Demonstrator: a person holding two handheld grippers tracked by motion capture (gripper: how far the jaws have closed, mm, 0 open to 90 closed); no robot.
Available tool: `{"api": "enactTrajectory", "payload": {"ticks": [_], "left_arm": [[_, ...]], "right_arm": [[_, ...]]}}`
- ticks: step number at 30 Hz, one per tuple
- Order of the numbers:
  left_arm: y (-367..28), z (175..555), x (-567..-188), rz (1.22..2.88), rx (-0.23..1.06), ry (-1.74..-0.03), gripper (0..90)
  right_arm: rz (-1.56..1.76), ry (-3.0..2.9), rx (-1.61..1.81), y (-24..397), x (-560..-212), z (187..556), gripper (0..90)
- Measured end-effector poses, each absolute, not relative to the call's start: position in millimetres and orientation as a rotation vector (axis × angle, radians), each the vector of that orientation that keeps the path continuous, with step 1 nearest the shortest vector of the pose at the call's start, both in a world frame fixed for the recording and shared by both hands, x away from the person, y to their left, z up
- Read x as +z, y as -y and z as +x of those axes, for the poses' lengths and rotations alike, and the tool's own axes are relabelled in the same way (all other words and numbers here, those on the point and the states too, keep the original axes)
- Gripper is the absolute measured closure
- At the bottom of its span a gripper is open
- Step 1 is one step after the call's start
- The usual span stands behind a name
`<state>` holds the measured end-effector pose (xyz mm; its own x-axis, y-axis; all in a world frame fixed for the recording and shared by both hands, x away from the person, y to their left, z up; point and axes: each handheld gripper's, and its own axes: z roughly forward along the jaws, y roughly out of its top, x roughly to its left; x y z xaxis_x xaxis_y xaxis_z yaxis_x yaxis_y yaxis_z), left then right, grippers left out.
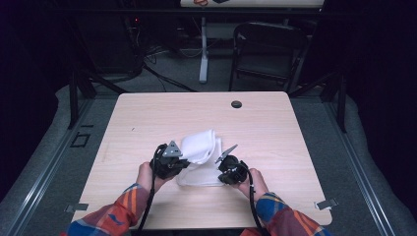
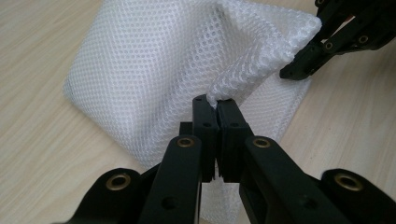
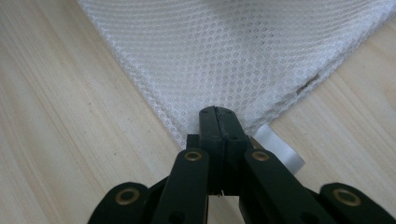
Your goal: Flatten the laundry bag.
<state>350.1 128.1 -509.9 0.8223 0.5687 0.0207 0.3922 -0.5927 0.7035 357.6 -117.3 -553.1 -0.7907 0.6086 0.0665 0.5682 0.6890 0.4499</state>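
I have both jaws clamped on the white mesh bag point(image 1: 200, 156), which lies on the table point(image 1: 147, 123) near its front edge, between my two hands. The left hand-held gripper point(image 2: 217, 103) pinches a raised fold of the mesh — the fabric bunches into a twisted ridge climbing toward one o'clock in the left gripper view, where the right hand-held gripper's tips bite its far end. I judge this two-point hold is meant to lift one layer off the rest, to fold or open the bag.

In the right gripper view the right hand-held gripper point(image 3: 218, 112) is closed on a corner of the bag, beside a small white tag point(image 3: 280, 148) at four o'clock.

The mesh is soft, honeycomb-patterned, semi-sheer — limp cloth that drapes and slips. The table is pale wood-grain, smooth and flat.
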Motion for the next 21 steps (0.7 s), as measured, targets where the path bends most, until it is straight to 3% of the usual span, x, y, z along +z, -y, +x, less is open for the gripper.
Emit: {"api": "enactTrajectory", "payload": {"ticks": [21], "left_arm": [[-150, 347, -507, 2.248, 0.328, -0.778, 87.9]], "right_arm": [[1.007, -2.798, 0.654, 122, -551, 358, 90.0]]}}
